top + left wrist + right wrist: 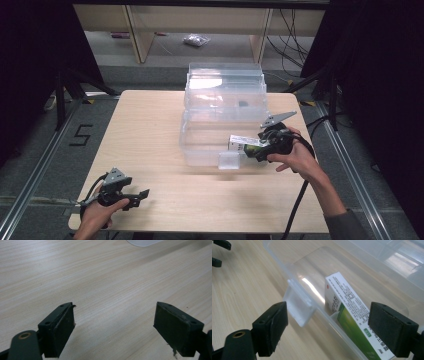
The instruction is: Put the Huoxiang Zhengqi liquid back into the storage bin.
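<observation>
- Pale wood grain covers the surface [150,145] we work at, with a grey floor and dark curtains around it.
- Nearest to us, at the front left corner, our left gripper [141,195] hovers low over bare wood with its jaws spread wide and nothing between them; the left gripper view shows the same wide gap [113,325] over plain wood.
- Farther in and to the right, our right gripper [250,148] sits at the front right part of a clear plastic bin [200,145], held in our right hand [295,157].
- From the right gripper view, its jaws stand wide apart [328,327], gripping nothing.
- A white and green medicine box [347,317] lies tilted inside the bin, just behind the front wall; it runs up between the jaws, nearer the right-hand one, and we cannot tell whether that pad touches it.
- A clear latch tab [298,306] hangs from the bin's front rim, close to the left-hand jaw.
- Beyond the box, the bin's open lid [225,82] stands up at the back, toward the far edge of the surface.
</observation>
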Tool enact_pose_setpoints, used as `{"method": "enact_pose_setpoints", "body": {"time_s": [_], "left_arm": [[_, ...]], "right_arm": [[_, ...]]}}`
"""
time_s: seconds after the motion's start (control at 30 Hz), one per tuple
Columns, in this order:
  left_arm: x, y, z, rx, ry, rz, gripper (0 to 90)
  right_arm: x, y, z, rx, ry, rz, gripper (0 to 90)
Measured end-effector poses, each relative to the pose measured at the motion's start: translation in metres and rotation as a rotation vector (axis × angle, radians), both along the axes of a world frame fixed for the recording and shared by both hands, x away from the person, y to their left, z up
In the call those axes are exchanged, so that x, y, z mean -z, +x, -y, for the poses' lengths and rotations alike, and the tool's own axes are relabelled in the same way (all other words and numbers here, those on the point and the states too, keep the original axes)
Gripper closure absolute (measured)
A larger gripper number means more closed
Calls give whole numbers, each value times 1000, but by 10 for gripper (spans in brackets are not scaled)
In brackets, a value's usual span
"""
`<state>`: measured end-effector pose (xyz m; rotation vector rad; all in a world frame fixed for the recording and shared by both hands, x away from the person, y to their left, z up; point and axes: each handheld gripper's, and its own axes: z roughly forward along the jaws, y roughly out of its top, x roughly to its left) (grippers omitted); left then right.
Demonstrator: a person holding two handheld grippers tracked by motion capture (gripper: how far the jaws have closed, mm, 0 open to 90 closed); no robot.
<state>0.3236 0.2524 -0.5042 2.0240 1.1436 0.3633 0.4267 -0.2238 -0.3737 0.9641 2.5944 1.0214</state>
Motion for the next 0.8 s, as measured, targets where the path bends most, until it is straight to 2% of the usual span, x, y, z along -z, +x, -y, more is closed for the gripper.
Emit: {"method": "enact_pose_setpoints", "body": {"time_s": [0.1, 0.13, 0.17, 0.2, 0.27, 0.3, 0.33, 0.37, 0.4, 0.47, 0.5, 0.53, 0.6, 0.63, 0.7, 0.73, 0.77, 0.8], "left_arm": [[0, 0, 0, 0, 0, 1, 161], [0, 0, 0, 0, 1, 0, 161], [0, 0, 0, 2, -2, 3, 161], [0, 0, 0, 0, 1, 0, 161], [0, 0, 0, 0, 0, 0, 161], [1, 0, 0, 2, -4, 3, 161], [0, 0, 0, 3, -2, 3, 161], [0, 0, 0, 4, -2, 4, 161], [0, 0, 0, 3, -2, 5, 161], [0, 0, 0, -1, 0, 2, 161], [0, 0, 0, 3, -3, 5, 161], [0, 0, 0, 4, -2, 4, 161], [0, 0, 0, 3, -2, 3, 161], [0, 0, 0, 3, -3, 2, 161], [1, 0, 0, 3, -8, 11, 161], [0, 0, 0, 3, -3, 3, 161], [0, 0, 0, 3, -3, 3, 161], [0, 0, 0, 0, -5, 4, 161]], "right_arm": [[2, -3, -2, -4, 8, 27, 170], [1, -5, -2, -8, 1, 8, 170], [3, -5, -2, -14, 4, 45, 170], [2, -9, -3, -1, 1, 22, 170], [3, -10, -3, 0, 16, 38, 169], [2, -11, -3, -6, 10, 28, 169], [3, -11, -2, -10, 6, 43, 168], [5, -13, -3, 10, 24, 42, 167], [4, -14, -2, 3, 13, 37, 167], [6, -16, -3, 4, 35, 54, 166], [5, -18, -2, 13, 25, 42, 166], [7, -19, -2, -1, 29, 61, 166], [9, -22, -2, 4, 39, 65, 166], [8, -23, -1, -6, 35, 48, 166], [11, -25, -1, 14, 56, 61, 166], [10, -26, 0, 9, 56, 41, 166], [12, -27, -1, 17, 65, 58, 166], [12, -27, 2, 7, 57, 50, 165]]}}
